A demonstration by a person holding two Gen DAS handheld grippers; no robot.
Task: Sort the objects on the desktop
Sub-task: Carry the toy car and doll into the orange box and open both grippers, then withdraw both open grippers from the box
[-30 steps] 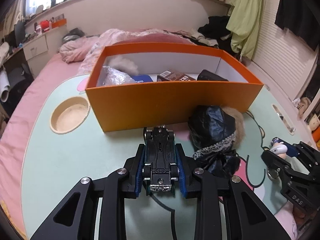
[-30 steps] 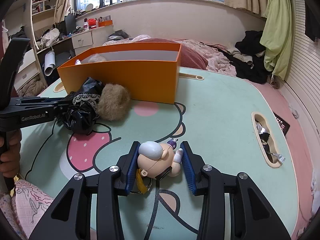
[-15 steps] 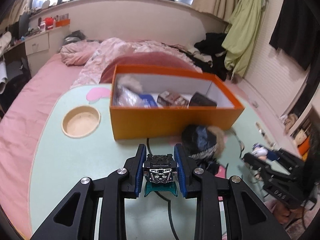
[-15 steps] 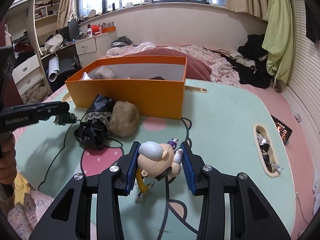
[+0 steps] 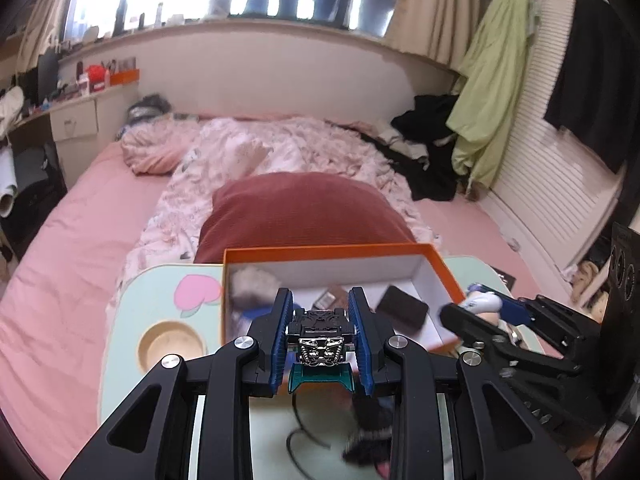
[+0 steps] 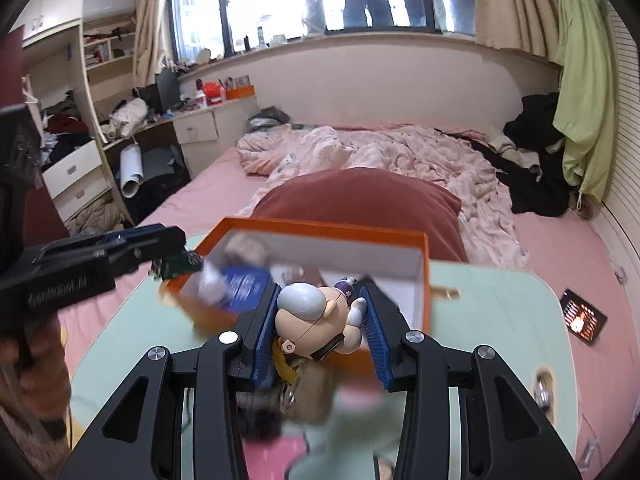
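Note:
My left gripper (image 5: pixel 321 338) is shut on a black and teal toy car (image 5: pixel 320 342) and holds it in the air over the near wall of the orange box (image 5: pixel 304 253). My right gripper (image 6: pixel 318 320) is shut on a small cartoon figure keychain (image 6: pixel 316 318) with a grey cap, held above the box's near edge (image 6: pixel 426 272). The right gripper also shows at the right of the left wrist view (image 5: pixel 476 312). The box holds a blue packet (image 6: pixel 246 282), a black case (image 5: pixel 402 308), a furry ball (image 5: pixel 252 282) and other small items.
The box stands on a mint green lap table (image 5: pixel 160 292) with a round cup recess (image 5: pixel 172 345). A black bag and brown fur pompom (image 6: pixel 308 396) lie blurred under my grippers. A dark red cushion (image 5: pixel 304 212) and pink bed lie behind the table.
Both grippers have risen off the table with their toys and moved forward, now high over the orange box. The views tilted up toward the bed and window.

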